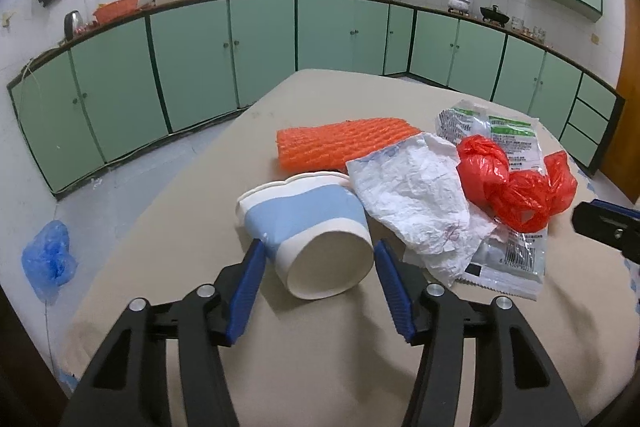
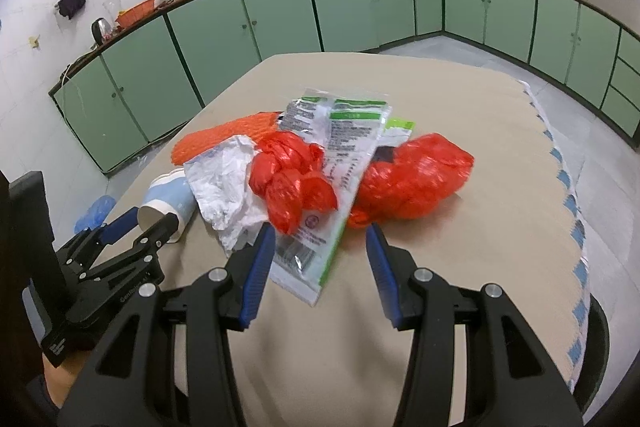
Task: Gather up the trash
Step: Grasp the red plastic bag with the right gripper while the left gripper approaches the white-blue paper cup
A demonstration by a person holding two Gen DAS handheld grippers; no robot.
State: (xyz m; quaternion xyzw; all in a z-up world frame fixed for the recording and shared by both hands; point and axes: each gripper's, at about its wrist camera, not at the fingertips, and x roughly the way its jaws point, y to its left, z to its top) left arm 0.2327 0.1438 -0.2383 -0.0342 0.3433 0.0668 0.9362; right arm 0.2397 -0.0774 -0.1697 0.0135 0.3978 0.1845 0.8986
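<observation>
A white paper cup (image 1: 312, 227) with a light blue band lies on its side on the beige table (image 1: 320, 367). My left gripper (image 1: 319, 251) is open, and its blue pads (image 1: 248, 291) flank the cup's base. Beside the cup lie crumpled white paper (image 1: 416, 203), an orange foam net (image 1: 340, 143), a knotted red plastic bag (image 1: 512, 187) and a clear wrapper (image 1: 512, 135) with green print. My right gripper (image 2: 319, 231) is open just above the table. The near end of the clear wrapper (image 2: 340, 147) lies between its fingers, and the red bag (image 2: 416, 175) is just beyond its right fingertip.
A blue plastic bag (image 1: 50, 263) lies on the floor left of the table. Green cabinets (image 1: 192, 67) line the far walls. The table's right edge carries a blue-patterned cloth border (image 2: 572, 207). The left gripper (image 2: 136, 223) shows at lower left in the right wrist view.
</observation>
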